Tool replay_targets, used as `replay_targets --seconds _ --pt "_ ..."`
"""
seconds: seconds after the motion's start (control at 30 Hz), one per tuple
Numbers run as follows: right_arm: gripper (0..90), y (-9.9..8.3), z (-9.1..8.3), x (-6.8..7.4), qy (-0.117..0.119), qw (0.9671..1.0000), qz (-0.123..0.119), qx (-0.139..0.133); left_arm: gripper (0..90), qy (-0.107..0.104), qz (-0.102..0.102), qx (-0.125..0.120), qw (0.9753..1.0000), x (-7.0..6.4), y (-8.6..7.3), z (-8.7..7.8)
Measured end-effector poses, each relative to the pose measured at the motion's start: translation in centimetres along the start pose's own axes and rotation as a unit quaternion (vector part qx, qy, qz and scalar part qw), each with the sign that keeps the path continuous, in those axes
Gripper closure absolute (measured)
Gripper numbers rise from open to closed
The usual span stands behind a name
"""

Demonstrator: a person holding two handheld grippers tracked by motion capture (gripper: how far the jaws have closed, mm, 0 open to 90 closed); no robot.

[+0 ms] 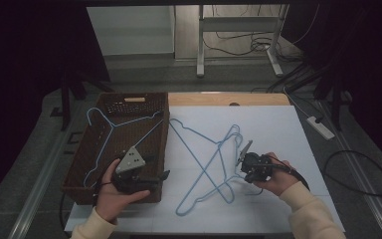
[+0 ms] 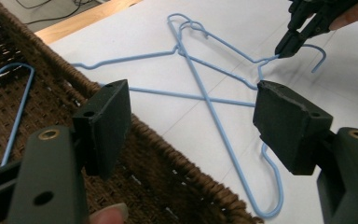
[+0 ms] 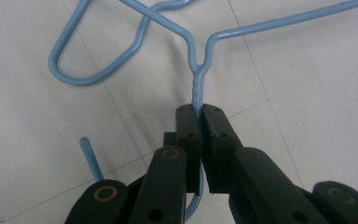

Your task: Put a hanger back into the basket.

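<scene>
My right gripper (image 3: 199, 116) is clamped on the twisted neck of a blue wire hanger (image 3: 200, 77), jaws pressed together just below the fork of its shoulders; its hook curls out at the lower left of the right gripper view. In the high view this gripper (image 1: 243, 152) sits right of centre on the white table sheet (image 1: 278, 129). Two more blue hangers (image 1: 204, 164) lie crossed at the middle of the sheet, tangled against the held one. My left gripper (image 2: 191, 112) is spread wide with nothing between the jaws, above the rim of the brown wicker basket (image 1: 87, 149) at the left. One hanger (image 1: 112, 127) already lies across that basket.
</scene>
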State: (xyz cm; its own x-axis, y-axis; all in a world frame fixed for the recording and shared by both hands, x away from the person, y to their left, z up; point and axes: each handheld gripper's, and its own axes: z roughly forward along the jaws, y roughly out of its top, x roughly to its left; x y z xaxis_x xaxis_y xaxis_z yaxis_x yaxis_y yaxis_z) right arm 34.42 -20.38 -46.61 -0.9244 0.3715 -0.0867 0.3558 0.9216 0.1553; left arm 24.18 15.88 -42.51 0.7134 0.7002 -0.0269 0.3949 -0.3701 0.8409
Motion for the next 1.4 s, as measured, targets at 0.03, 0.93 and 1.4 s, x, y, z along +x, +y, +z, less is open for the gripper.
replay_targets --seconds 0.03,0.93,1.4 --pt "86.1 0.0 -0.1 0.0 -0.001 1.0000 0.000 -0.001 27.6 -0.001 0.001 -0.001 1.0000 -0.1 0.1 0.1" --pt "86.0 0.3 -0.3 0.0 0.002 1.0000 -0.003 0.001 27.6 -0.043 0.038 0.020 0.9981 -3.8 2.1 4.0" --pt "86.0 0.4 -0.3 0.0 0.001 1.0000 -0.003 0.000 27.6 -0.058 0.038 0.040 0.9968 -5.2 2.4 6.5"
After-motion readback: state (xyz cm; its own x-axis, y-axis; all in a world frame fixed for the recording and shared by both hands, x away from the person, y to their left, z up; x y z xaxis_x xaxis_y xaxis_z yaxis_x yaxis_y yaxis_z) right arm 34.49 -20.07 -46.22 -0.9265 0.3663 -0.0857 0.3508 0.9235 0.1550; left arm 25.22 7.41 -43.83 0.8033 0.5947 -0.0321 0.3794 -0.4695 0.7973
